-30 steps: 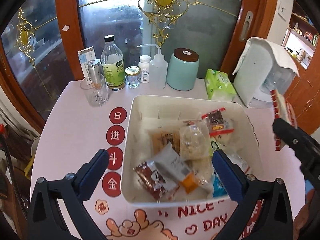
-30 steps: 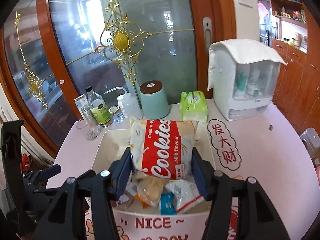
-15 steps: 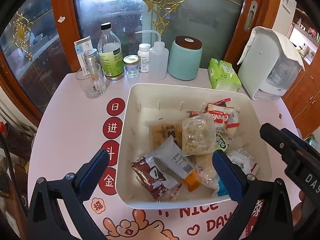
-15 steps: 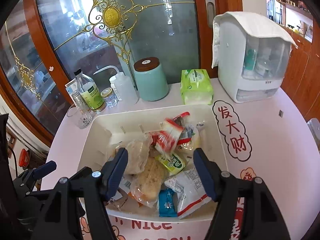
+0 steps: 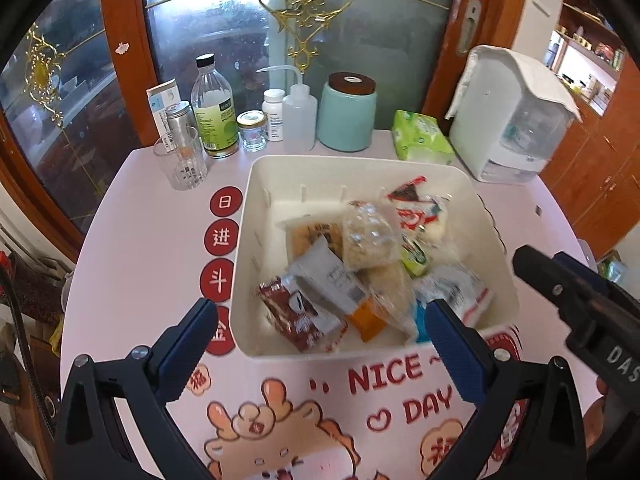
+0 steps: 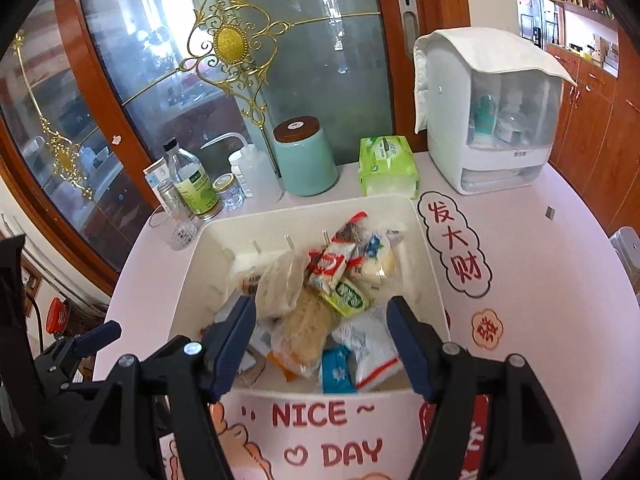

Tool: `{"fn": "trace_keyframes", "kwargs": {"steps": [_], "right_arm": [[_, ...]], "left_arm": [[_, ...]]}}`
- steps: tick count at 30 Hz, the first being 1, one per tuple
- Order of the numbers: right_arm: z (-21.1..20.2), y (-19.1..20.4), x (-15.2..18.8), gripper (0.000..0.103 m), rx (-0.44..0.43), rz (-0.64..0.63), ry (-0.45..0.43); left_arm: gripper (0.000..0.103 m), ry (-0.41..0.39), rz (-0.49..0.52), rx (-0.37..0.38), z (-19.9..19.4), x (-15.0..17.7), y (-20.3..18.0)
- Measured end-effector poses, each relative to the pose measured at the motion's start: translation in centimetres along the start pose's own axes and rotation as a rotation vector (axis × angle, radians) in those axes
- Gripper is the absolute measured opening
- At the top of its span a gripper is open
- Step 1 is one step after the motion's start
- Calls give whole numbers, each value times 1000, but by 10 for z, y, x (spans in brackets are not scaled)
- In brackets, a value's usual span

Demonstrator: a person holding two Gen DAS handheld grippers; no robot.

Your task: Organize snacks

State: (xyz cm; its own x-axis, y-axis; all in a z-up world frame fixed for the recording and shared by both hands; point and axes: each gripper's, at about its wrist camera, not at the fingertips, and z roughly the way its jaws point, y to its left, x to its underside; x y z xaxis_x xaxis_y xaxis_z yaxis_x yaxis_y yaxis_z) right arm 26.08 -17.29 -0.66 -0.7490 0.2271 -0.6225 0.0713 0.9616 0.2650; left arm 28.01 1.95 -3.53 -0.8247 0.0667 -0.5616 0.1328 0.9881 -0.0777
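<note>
Centre frame: white bin point(image 5: 256, 216) heaped with snack packets point(image 6: 332, 268) | both grippers' jaws released, empty | no packets visible outside it; task near done.

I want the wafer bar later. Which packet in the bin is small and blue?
The small blue packet at the white bin's near edge, beside the white-and-red bag; the others are clear, brown, green or red.

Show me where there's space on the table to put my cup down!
Bare table lies right of the bin, in front of the white organizer. Another bare strip lies left of the bin, in front of the glass. The back edge is crowded with bottles, a teal jar and tissues.
</note>
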Motion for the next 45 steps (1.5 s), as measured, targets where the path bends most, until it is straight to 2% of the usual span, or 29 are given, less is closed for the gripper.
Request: {"fn": "trace_keyframes", "kwargs": {"steps": [9, 15, 18, 23, 28, 34, 45], "right_arm": [[-57, -17, 53, 69, -48, 34, 14], [-97, -29, 93, 69, -48, 6, 28], [-112, -32, 117, 69, -52, -23, 65], [-140, -31, 151, 69, -84, -89, 99], [-158, -38, 170, 69, -113, -95, 108], [-169, -45, 176, 69, -117, -113, 112], [-174, -46, 179, 69, -128, -148, 114]], "left_arm": [[103, -39, 55, 12, -64, 57, -22], [103, -33, 39, 26, -104, 101, -34], [103, -22, 15, 25, -119, 124, -38], [103, -14, -16, -5, -140, 166, -44], [103, -10, -35, -40, -153, 194, -48], [103, 0, -53, -55, -160, 208, -55], [103, -7, -52, -70, -162, 207, -66]]}}
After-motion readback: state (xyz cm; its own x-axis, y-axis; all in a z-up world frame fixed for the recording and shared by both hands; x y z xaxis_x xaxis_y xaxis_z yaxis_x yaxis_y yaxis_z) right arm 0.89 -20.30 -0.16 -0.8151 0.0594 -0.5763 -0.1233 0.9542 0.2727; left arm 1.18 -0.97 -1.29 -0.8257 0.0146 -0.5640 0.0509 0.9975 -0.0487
